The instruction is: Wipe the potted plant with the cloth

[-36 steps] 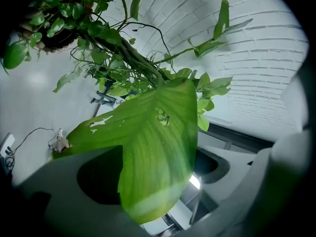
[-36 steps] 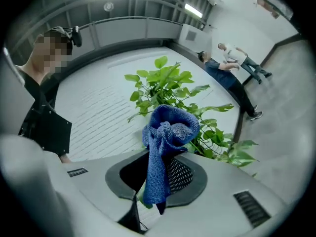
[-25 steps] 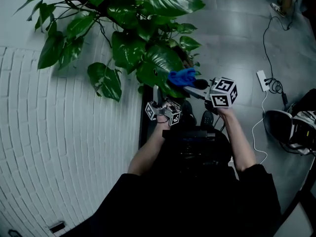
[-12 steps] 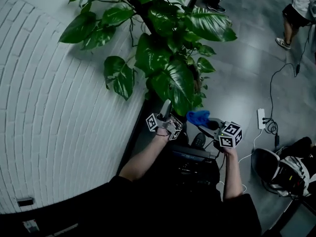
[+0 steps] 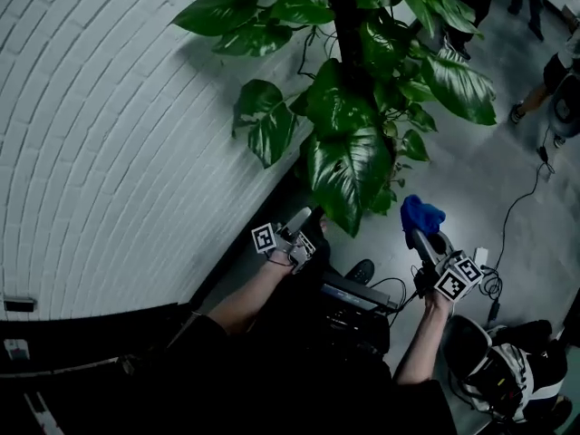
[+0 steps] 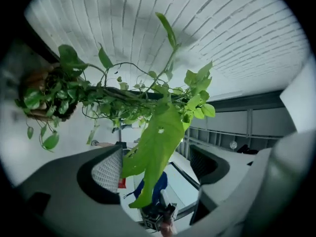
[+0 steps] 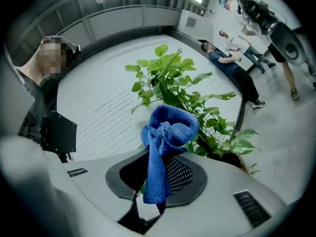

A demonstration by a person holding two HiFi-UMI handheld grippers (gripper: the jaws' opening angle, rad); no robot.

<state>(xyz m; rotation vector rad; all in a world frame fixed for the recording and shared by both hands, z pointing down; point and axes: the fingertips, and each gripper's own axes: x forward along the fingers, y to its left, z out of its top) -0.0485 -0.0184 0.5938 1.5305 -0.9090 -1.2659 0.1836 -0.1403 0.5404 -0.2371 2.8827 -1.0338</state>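
left gripper (image 5: pixel 297 220): lower centre of the head view, jaws spread wide; one big leaf (image 6: pixel 154 154) hangs in the gap, not pinched
right gripper (image 5: pixel 420 236): just right of the lowest leaves, jaws clamped on the blue cloth (image 7: pixel 164 142), which is bunched above the tips
potted plant (image 5: pixel 349 143): upper centre, close to the white brick wall (image 5: pixel 109 107) on its left
open room: bare grey floor (image 5: pixel 471 184) right of the foliage
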